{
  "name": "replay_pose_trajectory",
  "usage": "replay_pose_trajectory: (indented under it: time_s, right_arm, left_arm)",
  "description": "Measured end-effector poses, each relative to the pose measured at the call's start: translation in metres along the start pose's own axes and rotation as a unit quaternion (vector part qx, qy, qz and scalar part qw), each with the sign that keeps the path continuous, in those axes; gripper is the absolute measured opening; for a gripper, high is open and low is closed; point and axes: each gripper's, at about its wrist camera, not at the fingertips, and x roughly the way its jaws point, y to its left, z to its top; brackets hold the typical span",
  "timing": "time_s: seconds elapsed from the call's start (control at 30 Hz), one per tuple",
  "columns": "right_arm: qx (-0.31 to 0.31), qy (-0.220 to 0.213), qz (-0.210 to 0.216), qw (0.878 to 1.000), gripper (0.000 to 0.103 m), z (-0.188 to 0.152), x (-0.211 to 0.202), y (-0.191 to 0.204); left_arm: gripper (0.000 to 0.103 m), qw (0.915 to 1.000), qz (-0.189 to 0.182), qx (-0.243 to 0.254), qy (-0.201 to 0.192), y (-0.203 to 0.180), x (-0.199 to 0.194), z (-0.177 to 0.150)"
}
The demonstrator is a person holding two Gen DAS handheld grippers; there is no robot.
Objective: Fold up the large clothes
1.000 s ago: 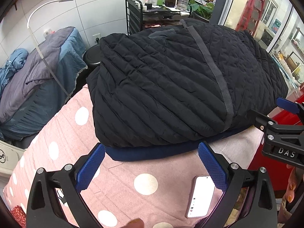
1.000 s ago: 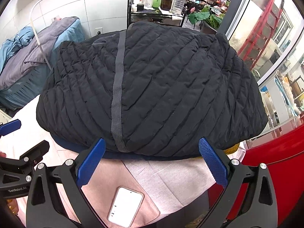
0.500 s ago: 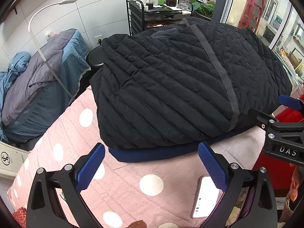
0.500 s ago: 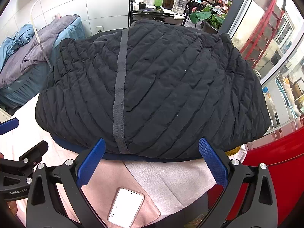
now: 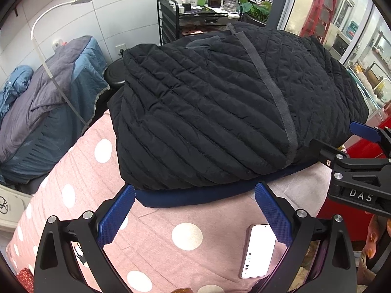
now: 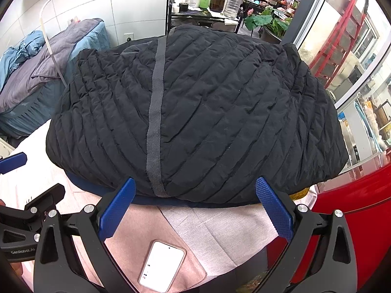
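Two grippers sit spread wide and empty at the near edge of my views: my left gripper point(image 5: 194, 210) and my right gripper point(image 6: 195, 210), jaws released, holding nothing. Just beyond their blue pads point(image 5: 117, 216) lies the black quilted jacket point(image 5: 220, 102), folded into a thick bundle with a grey strip point(image 6: 155, 122) running near to far across it. It rests on a navy garment point(image 5: 195, 196) whose edge shows along the bundle's near side. Both lie on a pink polka-dot cloth point(image 5: 151, 234) covering the table. A phone point(image 6: 161, 266) lies face up on the cloth near me, between my right gripper's fingers in that view. From the left camera I see my right gripper at the right edge, just beside the bundle's near right corner.
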Motion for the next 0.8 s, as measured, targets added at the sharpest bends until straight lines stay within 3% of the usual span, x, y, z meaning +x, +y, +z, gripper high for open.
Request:
replay_pose_trajectory:
  time_s: [0.27, 0.67, 0.8]
  right_arm:
    - [0.002, -0.002, 0.000, 1.000, 0.097, 0.001, -0.001, -0.002]
    - [0.003, -0.001, -0.001, 1.000, 0.097, 0.001, -0.001, -0.002]
    - [0.003, -0.001, -0.001, 1.000, 0.097, 0.001, -0.001, -0.002]
  left_arm:
    - [0.097, 0.9997, 0.019, 0.016, -0.003, -0.007, -0.001, 0.002]
    - [0.097, 0.9993, 0.002, 0.017, -0.033, -0.009, -0.011, 0.003]
    - [0.097, 0.9988, 0.028, 0.034, -0.022, -0.014, -0.007, 0.004]
